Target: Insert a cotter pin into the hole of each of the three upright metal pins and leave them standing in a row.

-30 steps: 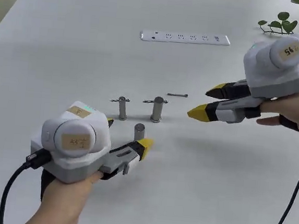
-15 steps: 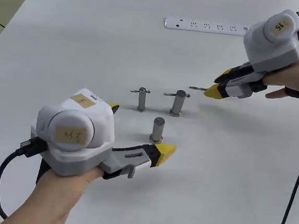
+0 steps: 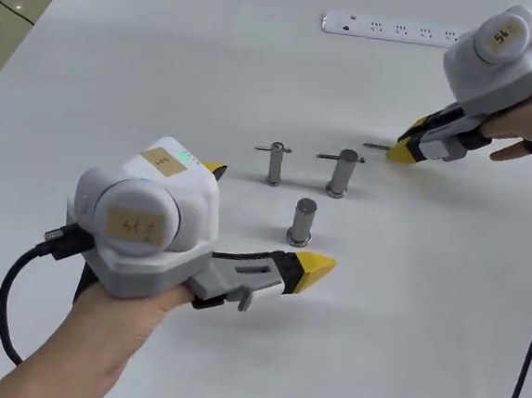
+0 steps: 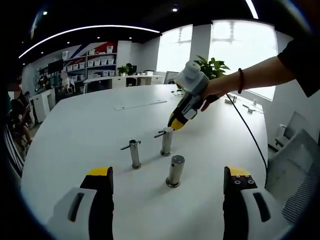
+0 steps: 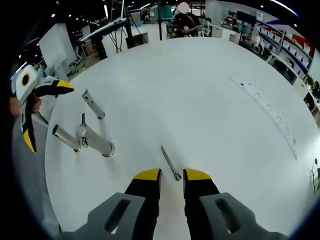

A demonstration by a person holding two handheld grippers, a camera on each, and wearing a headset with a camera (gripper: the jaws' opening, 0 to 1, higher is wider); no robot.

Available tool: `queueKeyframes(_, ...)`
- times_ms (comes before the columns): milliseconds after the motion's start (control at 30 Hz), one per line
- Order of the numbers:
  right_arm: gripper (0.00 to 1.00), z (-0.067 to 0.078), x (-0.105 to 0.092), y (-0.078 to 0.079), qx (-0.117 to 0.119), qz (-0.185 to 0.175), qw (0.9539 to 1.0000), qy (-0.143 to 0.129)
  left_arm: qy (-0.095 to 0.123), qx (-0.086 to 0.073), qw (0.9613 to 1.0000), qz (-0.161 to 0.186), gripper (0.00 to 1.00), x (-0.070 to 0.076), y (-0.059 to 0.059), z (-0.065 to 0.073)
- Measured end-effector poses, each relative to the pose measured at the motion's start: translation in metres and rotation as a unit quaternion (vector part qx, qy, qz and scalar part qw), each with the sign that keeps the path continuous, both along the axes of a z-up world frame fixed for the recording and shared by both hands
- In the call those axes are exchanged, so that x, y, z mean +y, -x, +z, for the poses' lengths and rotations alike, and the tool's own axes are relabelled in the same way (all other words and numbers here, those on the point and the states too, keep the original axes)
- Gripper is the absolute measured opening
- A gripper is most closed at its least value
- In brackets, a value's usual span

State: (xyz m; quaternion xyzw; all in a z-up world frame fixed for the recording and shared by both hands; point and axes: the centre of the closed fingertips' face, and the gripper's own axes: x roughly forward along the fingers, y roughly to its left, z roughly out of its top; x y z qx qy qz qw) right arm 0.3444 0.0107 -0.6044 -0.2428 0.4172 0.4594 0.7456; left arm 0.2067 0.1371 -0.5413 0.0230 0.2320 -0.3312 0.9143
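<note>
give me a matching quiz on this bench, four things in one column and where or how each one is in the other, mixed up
1 nearest metal pin
2 loose cotter pin
3 power strip
4 left gripper

A far side of the table
B open wide
C upright, no cotter pin in it
D lying flat at the tips of the right gripper

Pairs: 1-C, 2-D, 3-A, 4-B

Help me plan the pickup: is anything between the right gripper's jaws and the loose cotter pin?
Nothing visible. The cotter pin lies on bare table right at the right gripper's jaws; the metal pins stand off to one side.
</note>
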Motion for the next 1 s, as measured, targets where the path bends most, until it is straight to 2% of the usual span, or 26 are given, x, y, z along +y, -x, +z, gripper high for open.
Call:
queueKeyframes(167, 0.09, 0.001, 0.002, 0.000, 0.003, 0.009, 0.9999, 0.004, -0.003, 0.000, 1.0000, -0.002, 0.90, 0.002, 0.000, 0.000)
queueKeyframes(300, 0.08, 0.002, 0.001, 0.002, 0.009, 0.026, 0.9993, 0.024, -0.003, 0.004, 1.0000, 0.000, 0.90, 0.004, -0.001, -0.002)
queueKeyframes(433, 0.05, 0.002, 0.000, 0.004, -0.013, 0.071, 0.9951, 0.068, -0.006, 0.003, 1.0000, -0.006, 0.89, 0.005, -0.001, -0.002)
queueKeyframes(533, 0.01, 0.002, 0.002, 0.009, -0.011, 0.082, 0.9936, 0.077, -0.007, 0.005, 0.9999, -0.008, 0.89, 0.005, 0.000, -0.003)
queueKeyframes(567, 0.00, 0.002, 0.002, 0.010, -0.018, 0.097, 0.9912, 0.087, -0.008, 0.007, 0.9999, -0.008, 0.89, 0.005, 0.001, -0.004)
queueKeyframes(633, 0.00, 0.002, 0.003, 0.012, -0.021, 0.106, 0.9895, 0.096, -0.009, 0.009, 0.9999, -0.009, 0.88, 0.006, 0.001, -0.004)
queueKeyframes(800, 0.00, 0.003, 0.003, 0.013, -0.019, 0.112, 0.9880, 0.105, -0.008, 0.009, 0.9999, -0.012, 0.88, 0.005, 0.001, -0.004)
queueKeyframes(1000, 0.00, 0.004, 0.001, 0.012, -0.020, 0.097, 0.9906, 0.094, -0.011, 0.008, 0.9998, -0.017, 0.87, 0.005, 0.002, -0.003)
